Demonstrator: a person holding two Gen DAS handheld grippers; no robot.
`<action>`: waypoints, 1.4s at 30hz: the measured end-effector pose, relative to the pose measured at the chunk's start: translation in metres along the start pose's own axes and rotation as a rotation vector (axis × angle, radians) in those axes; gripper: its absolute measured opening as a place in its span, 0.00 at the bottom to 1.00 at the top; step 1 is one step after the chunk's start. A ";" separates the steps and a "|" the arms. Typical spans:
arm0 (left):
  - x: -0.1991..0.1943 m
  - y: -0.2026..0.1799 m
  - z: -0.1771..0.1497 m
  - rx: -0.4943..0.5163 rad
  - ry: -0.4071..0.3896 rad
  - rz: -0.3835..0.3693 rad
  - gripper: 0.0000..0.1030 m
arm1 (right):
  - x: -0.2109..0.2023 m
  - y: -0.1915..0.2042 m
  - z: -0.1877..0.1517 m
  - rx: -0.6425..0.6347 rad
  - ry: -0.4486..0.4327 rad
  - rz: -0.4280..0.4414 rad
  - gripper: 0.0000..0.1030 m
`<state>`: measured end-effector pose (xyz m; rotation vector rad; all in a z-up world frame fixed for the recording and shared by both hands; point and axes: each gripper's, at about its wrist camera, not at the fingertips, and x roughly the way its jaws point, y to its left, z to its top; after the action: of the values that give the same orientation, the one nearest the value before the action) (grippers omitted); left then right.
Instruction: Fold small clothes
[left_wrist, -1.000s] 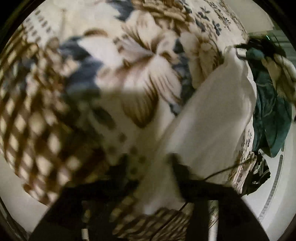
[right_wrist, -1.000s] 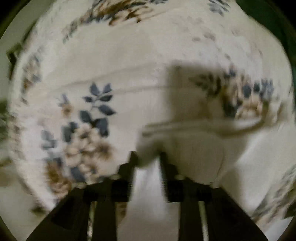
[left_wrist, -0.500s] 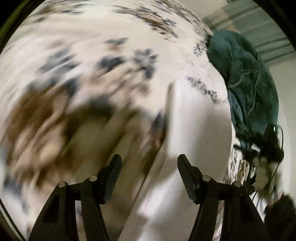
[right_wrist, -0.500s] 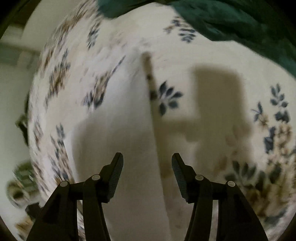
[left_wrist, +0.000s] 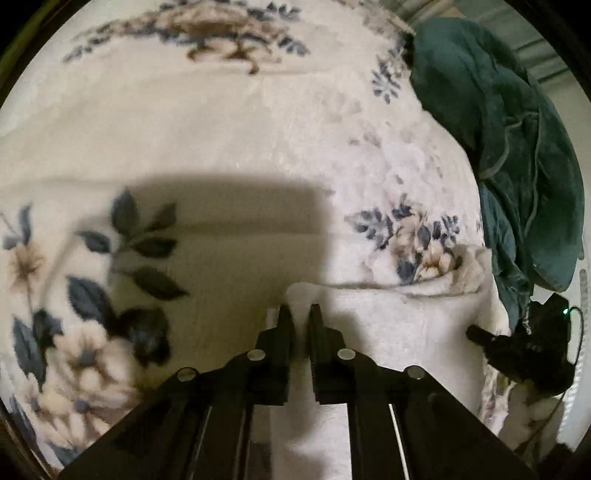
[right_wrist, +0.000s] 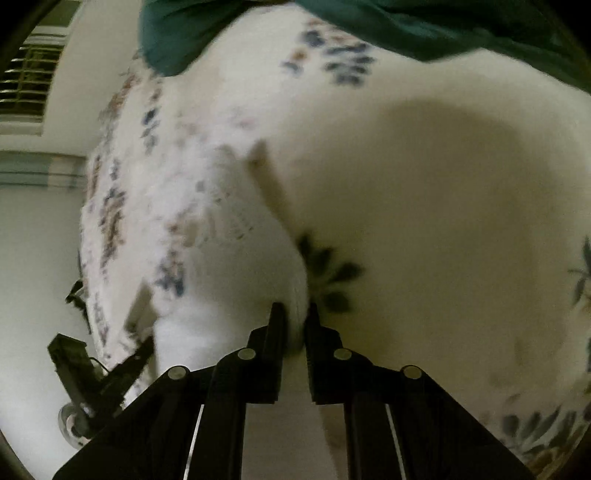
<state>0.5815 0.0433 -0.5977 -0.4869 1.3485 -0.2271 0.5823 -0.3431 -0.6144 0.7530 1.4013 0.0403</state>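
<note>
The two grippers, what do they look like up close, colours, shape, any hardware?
Both the left gripper and the right gripper are matte black, with two narrow flat fingers on angled linkage arms. Round silver pins mark the pivots, and thin pale strips run along the arms. No hand or sleeve shows.

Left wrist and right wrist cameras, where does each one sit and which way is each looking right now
Left wrist: sits on the left gripper, looking steeply down its fingers at the white garment on the floral blanket; the right gripper shows at right.
Right wrist: sits on the right gripper, looking down at the same white garment; the left gripper shows lower left.
Shared: garment, blanket, green cloth. Both jaws are closing on the garment's edge.
</note>
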 end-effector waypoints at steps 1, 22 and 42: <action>-0.005 -0.002 -0.001 0.008 0.001 -0.008 0.10 | 0.000 -0.001 -0.002 0.001 0.018 0.005 0.14; -0.102 0.048 -0.359 -0.138 0.296 0.039 0.53 | -0.047 -0.098 -0.366 0.094 0.444 -0.006 0.56; -0.135 0.057 -0.375 -0.166 0.135 0.082 0.07 | -0.040 -0.093 -0.471 0.100 0.329 -0.125 0.02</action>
<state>0.1815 0.0749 -0.5582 -0.5618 1.5239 -0.0810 0.1168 -0.2208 -0.6160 0.7634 1.7721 -0.0043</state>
